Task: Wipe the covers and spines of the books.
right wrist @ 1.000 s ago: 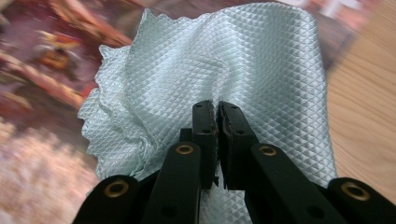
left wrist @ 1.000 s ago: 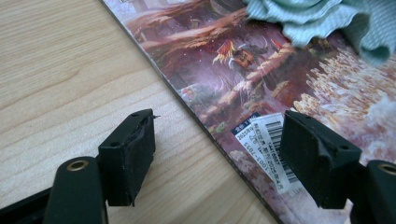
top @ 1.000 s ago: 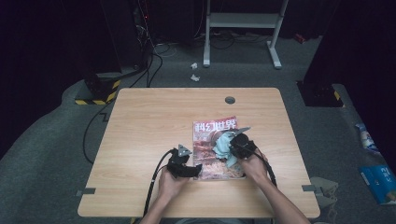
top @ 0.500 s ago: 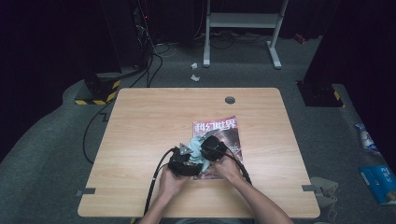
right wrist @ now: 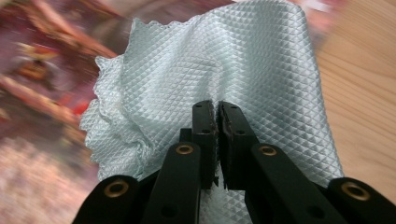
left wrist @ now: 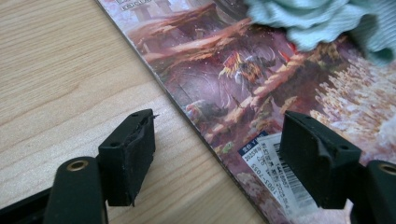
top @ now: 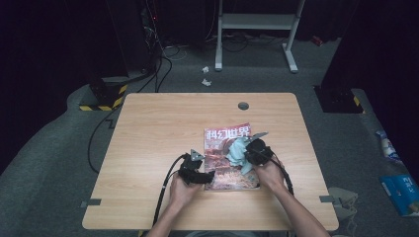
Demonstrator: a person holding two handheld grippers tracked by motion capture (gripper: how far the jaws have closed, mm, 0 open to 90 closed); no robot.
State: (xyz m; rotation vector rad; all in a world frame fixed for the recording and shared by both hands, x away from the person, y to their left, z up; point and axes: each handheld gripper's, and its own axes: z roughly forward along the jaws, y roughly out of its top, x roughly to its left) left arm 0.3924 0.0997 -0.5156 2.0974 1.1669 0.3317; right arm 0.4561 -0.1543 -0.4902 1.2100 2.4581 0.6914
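A magazine (top: 222,163) with a reddish fantasy cover lies on the wooden table (top: 163,128), right of centre. A light blue quilted cloth (top: 236,149) rests on its right part. My right gripper (top: 246,153) is shut on the cloth (right wrist: 210,65), pinching a fold between its jaws (right wrist: 217,112); the magazine (right wrist: 32,70) is blurred to the left. My left gripper (top: 207,175) is open at the magazine's lower left corner. In the left gripper view its jaws (left wrist: 219,140) straddle the magazine's edge (left wrist: 261,93), one jaw over bare wood, the other above the barcode label, holding nothing. The cloth (left wrist: 317,23) shows at top right.
A round cable hole (top: 243,105) sits near the table's far edge. Beyond the table stand a white metal frame (top: 257,24), floor cables (top: 163,54) and a yellow-black striped base (top: 106,96). Blue packages (top: 400,190) lie on the floor at right.
My right gripper dragged the cloth left across the magazine cover, then back to the right side. The left gripper stayed at the lower left corner.
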